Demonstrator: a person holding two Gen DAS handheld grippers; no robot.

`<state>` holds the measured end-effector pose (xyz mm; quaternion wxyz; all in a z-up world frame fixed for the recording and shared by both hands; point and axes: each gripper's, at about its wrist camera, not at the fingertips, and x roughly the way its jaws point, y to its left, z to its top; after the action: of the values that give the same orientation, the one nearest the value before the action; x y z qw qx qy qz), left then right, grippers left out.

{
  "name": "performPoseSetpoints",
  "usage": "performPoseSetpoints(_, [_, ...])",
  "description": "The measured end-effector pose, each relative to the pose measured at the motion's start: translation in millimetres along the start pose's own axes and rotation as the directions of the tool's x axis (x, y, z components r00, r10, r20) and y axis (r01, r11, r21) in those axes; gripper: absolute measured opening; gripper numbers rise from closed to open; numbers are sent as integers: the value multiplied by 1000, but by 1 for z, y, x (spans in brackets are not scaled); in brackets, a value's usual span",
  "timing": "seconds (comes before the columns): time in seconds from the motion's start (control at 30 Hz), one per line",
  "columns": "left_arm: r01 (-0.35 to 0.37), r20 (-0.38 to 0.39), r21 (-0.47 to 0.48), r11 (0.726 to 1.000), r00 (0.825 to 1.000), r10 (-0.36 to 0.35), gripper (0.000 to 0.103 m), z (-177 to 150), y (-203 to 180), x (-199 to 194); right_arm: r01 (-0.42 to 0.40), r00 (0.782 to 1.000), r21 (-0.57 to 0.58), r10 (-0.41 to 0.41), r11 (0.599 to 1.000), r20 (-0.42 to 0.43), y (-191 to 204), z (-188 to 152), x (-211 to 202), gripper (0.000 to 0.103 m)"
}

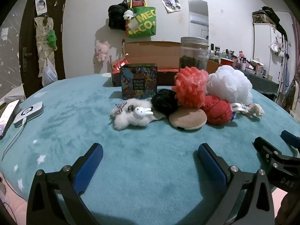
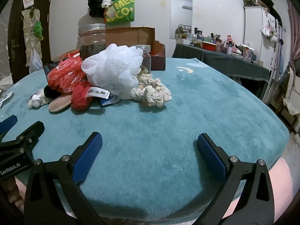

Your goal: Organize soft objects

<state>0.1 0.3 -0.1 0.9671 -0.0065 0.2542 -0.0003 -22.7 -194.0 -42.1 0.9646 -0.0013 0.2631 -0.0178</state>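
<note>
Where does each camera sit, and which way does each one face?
Left wrist: sits on the left gripper, open, low over the teal blanket; faces the plush rabbit and tin; right gripper's tip shows at right.
Right wrist: sits on the right gripper, open; faces the white pouf; left gripper's tip shows at left.
Shared: the pouf, the cardboard box, the blanket.

Bare teal blanket (image 2: 187,101) lies open from 3 to 9 o'clock before both grippers, while at 12 o'clock the soft pile (image 1: 189,101) blocks passage, backed by tin (image 1: 138,81), glass jar (image 1: 194,54) and cardboard box (image 1: 151,54).
</note>
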Motion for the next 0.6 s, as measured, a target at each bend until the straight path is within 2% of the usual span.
performPoseSetpoints(0.6, [-2, -2, 5, 1000, 1000, 2, 103, 0, -1, 0, 0, 1000, -1, 0, 1000, 1, 0, -1, 0, 103])
